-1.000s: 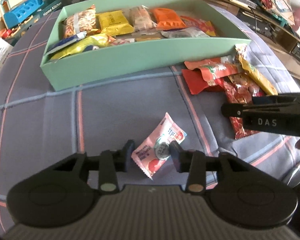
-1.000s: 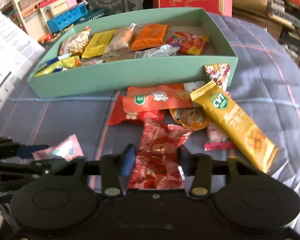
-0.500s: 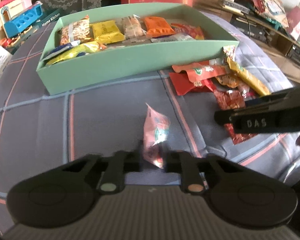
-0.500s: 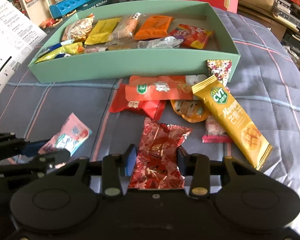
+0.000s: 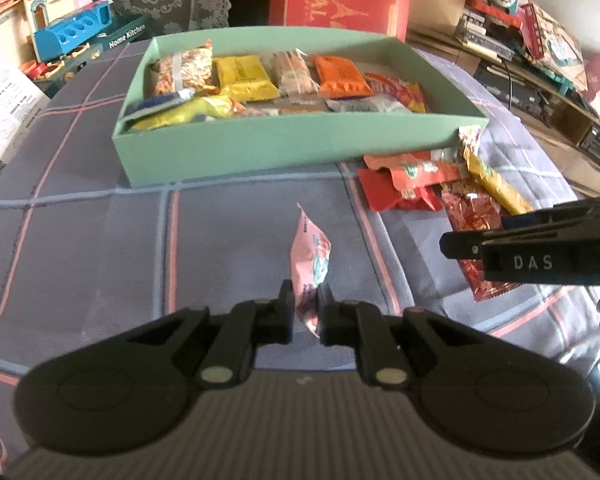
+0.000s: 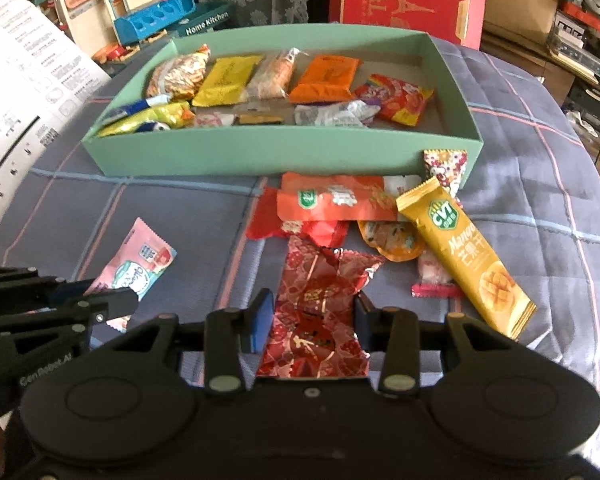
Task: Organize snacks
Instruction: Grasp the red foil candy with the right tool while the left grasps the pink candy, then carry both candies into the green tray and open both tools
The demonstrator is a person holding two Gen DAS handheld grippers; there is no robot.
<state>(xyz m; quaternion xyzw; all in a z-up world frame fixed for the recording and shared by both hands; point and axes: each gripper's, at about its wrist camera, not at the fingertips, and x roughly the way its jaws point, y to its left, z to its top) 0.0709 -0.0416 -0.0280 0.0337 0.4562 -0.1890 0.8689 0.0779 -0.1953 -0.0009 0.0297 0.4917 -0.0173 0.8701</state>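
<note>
Broadly, a blue-grey checked cloth [image 5: 100, 240] covers the work surface. At its far side sits a shallow green box [image 6: 260, 152], already holding a row of assorted snack packets. Just in front of the box's right end lies a loose heap of packets, among them an orange packet [image 6: 332, 202] and a yellow mango bar [image 6: 466, 258] lying across the heap's right side. The right gripper [image 6: 314, 316] has its jaws narrowed onto the sides of a red foil packet [image 6: 320, 300], which lies at the near edge of the heap. The left gripper [image 5: 305, 308] has its jaws nearly together, pinching the lower end of a small pink packet [image 5: 311, 256], which stands on edge.
</note>
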